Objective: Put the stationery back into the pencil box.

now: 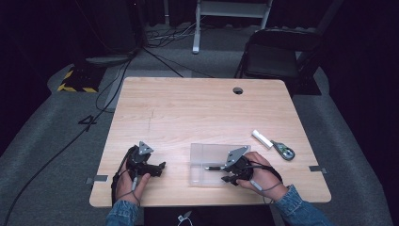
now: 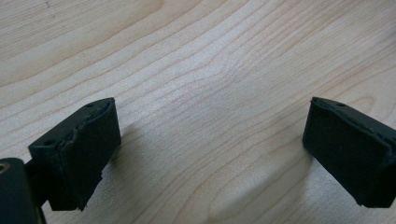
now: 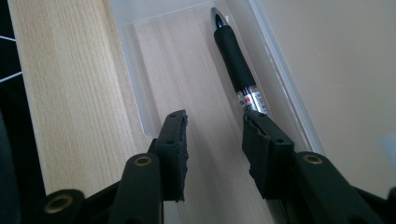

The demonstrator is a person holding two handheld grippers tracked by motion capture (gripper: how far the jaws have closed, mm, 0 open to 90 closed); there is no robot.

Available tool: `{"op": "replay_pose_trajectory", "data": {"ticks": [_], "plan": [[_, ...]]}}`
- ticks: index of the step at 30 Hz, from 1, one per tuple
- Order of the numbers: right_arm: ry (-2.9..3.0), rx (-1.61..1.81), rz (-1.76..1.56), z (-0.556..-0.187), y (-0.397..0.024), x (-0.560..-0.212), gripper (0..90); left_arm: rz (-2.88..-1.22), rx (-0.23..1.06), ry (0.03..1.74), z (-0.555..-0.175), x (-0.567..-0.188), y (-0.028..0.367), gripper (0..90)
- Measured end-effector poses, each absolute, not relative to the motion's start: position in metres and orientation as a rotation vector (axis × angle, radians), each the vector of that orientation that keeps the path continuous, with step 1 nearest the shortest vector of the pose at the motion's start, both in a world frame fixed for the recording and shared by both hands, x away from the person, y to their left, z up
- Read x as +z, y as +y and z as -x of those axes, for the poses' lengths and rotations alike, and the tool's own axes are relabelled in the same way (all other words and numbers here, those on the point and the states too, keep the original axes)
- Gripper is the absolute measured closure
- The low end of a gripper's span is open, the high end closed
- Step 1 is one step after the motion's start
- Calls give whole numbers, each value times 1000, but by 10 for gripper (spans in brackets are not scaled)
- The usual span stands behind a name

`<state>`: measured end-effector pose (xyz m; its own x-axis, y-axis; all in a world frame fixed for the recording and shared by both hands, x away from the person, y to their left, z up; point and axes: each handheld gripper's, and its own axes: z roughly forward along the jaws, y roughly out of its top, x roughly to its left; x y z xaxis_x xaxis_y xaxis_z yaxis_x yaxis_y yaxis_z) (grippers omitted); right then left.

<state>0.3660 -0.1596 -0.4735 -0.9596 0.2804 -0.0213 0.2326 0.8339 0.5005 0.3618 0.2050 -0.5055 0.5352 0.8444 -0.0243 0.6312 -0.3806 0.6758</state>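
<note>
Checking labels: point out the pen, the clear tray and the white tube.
pen [image 3: 236, 60], right gripper view, on its black grip.
clear tray [image 1: 212, 149], high view, on its far wall.
white tube [image 1: 261, 139], high view, at mid-length.

left tongs [image 1: 161, 165] lie low with jaws spread wide; right tongs [image 1: 212, 172] point left, jaws partly apart, gripping nothing.

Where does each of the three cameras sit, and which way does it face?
High view: above the person's side, looking forward and down on the table; both hands show.
Left gripper view: rides the left gripper, facing bare wood.
Right gripper view: rides the right gripper, facing the pen in the clear tray.
Shared: high and right gripper views show pen and tray.
</note>
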Motion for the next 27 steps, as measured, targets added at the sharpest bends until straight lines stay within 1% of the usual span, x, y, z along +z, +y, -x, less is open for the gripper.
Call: {"op": "replay_pose_trajectory", "data": {"ticks": [11,19,27], "plan": [[2900,784,-403,-368,-161,-474,576,-2137,433,1188,-362,-505,205,46],[2918,834,-489,-371,-166,-474,564,-2137,428,1192,-362,-505,205,46],[2925,888,-545,-370,-173,-466,579,-2137,428,1192,-362,-505,205,46]]}}
